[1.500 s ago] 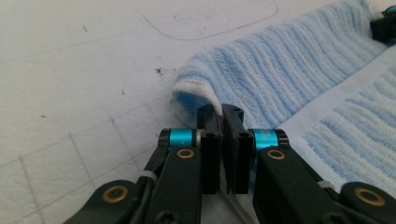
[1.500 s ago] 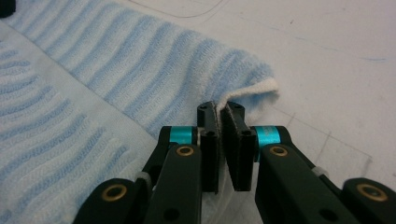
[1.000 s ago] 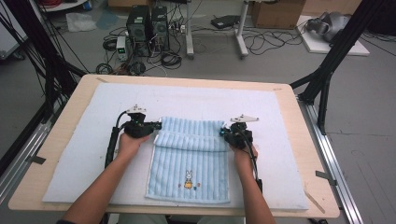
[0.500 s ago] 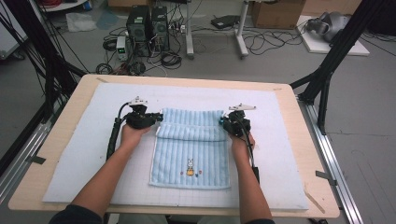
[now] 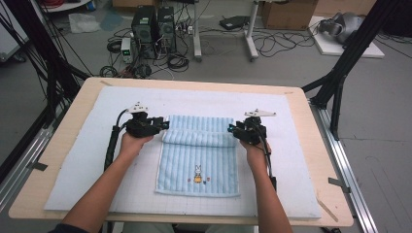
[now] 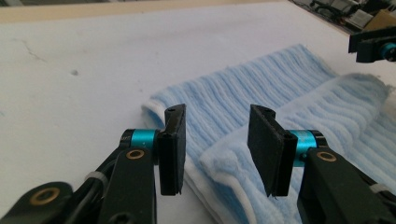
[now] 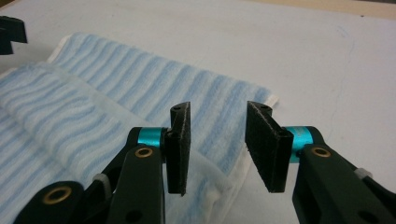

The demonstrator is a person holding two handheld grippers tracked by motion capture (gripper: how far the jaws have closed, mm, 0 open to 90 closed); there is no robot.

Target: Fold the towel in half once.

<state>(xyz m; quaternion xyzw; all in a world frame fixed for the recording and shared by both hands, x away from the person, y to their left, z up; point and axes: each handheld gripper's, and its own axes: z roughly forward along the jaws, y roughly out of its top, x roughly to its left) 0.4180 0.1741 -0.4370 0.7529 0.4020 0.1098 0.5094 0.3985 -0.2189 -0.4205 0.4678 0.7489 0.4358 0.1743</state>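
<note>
A light blue striped towel (image 5: pixel 199 160) with a small rabbit motif lies flat on the white mat (image 5: pixel 82 160). A rolled fold (image 5: pixel 199 138) runs across the towel near its far end. My left gripper (image 5: pixel 163 125) sits at the fold's left end and my right gripper (image 5: pixel 232 128) at its right end. The jaws of both have just been opening. In the left gripper view the left gripper (image 6: pixel 217 112) stands open, and the towel's folded corner (image 6: pixel 229 163) lies loose between its pads. In the right gripper view the right gripper (image 7: pixel 218 109) is open over the towel's edge (image 7: pixel 219 182).
The mat covers most of a wooden table (image 5: pixel 318 145). Black frame legs (image 5: pixel 340 73) stand at both far corners. On the floor beyond are computer towers (image 5: pixel 155 26), cables and a cardboard box (image 5: pixel 286 12).
Both grippers have opened and let go of the towel's folded edge, which now rests as a ridge across the towel. The hands have barely shifted.
</note>
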